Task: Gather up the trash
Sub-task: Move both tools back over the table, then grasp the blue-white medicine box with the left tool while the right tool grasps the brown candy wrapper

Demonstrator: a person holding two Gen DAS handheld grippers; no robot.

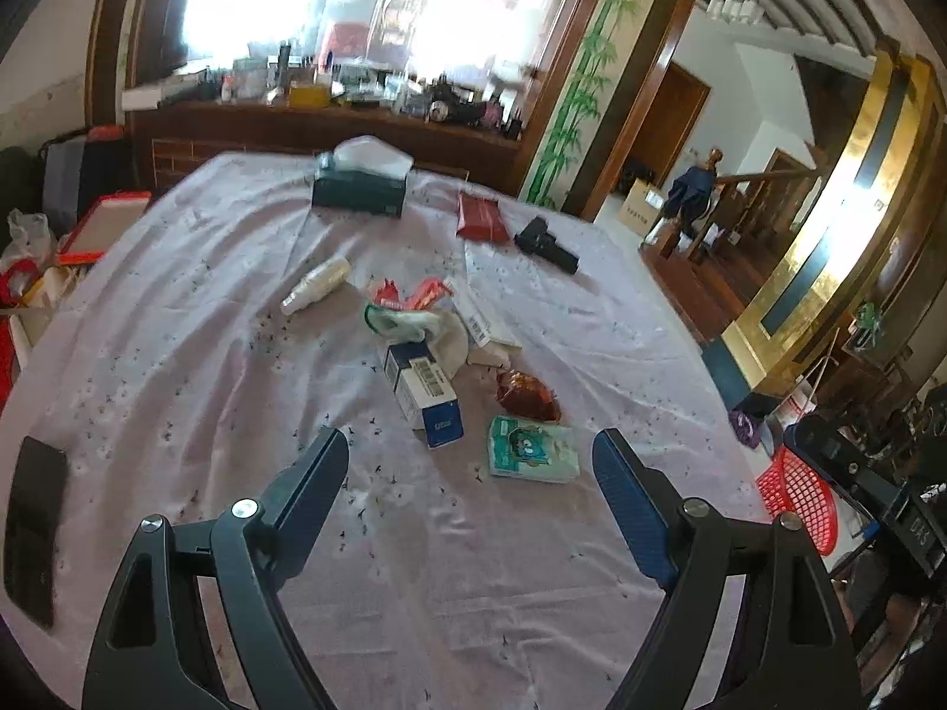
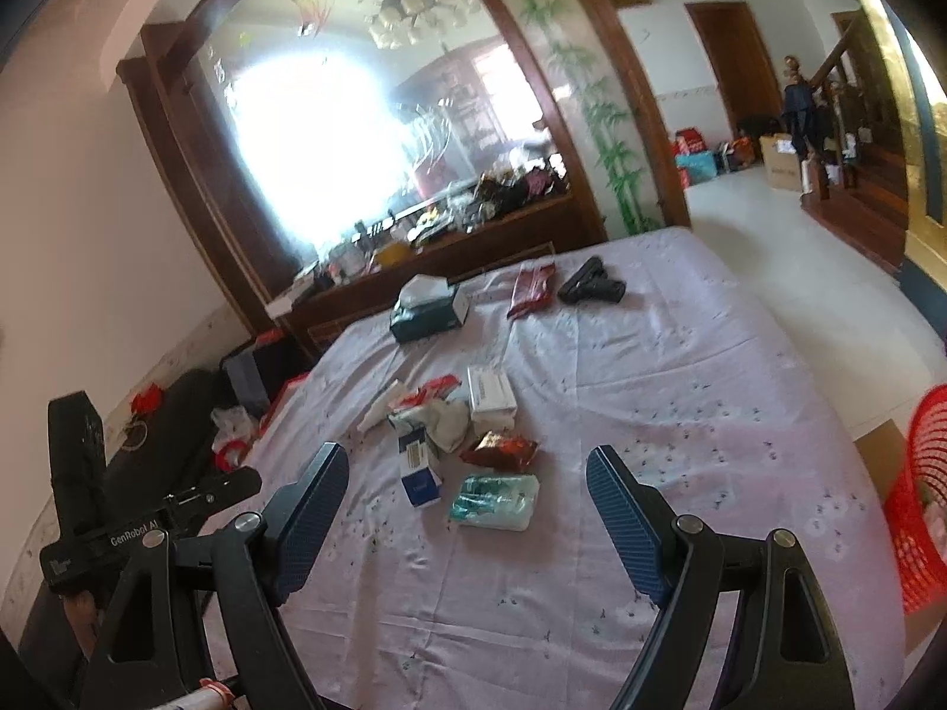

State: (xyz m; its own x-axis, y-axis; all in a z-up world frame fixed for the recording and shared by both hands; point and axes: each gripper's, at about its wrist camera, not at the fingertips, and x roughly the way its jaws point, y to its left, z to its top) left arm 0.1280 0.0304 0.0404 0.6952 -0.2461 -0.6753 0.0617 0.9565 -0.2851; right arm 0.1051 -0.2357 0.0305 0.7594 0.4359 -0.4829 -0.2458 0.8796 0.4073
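Trash lies in a loose pile mid-table on the lilac cloth [image 1: 195,355]: a green tissue pack [image 1: 531,449] [image 2: 496,501], a brown-red foil wrapper [image 1: 527,395] [image 2: 500,451], a blue-white carton [image 1: 427,393] [image 2: 418,473], a crumpled white wrapper [image 1: 414,319], red wrappers [image 1: 414,293], a white box [image 2: 490,393] and a stack of plastic cups [image 1: 316,285]. My left gripper [image 1: 470,449] is open and empty, just short of the tissue pack. My right gripper [image 2: 467,467] is open and empty, above the near side of the pile. A red mesh basket [image 1: 799,497] [image 2: 917,491] stands off the table's right edge.
A dark tissue box [image 1: 359,189] [image 2: 427,310], a red pouch [image 1: 482,217] [image 2: 531,289] and a black tool [image 1: 546,245] [image 2: 592,287] lie at the far side. A black phone [image 1: 35,526] lies near left. A cluttered wooden sideboard [image 1: 325,124] stands behind the table.
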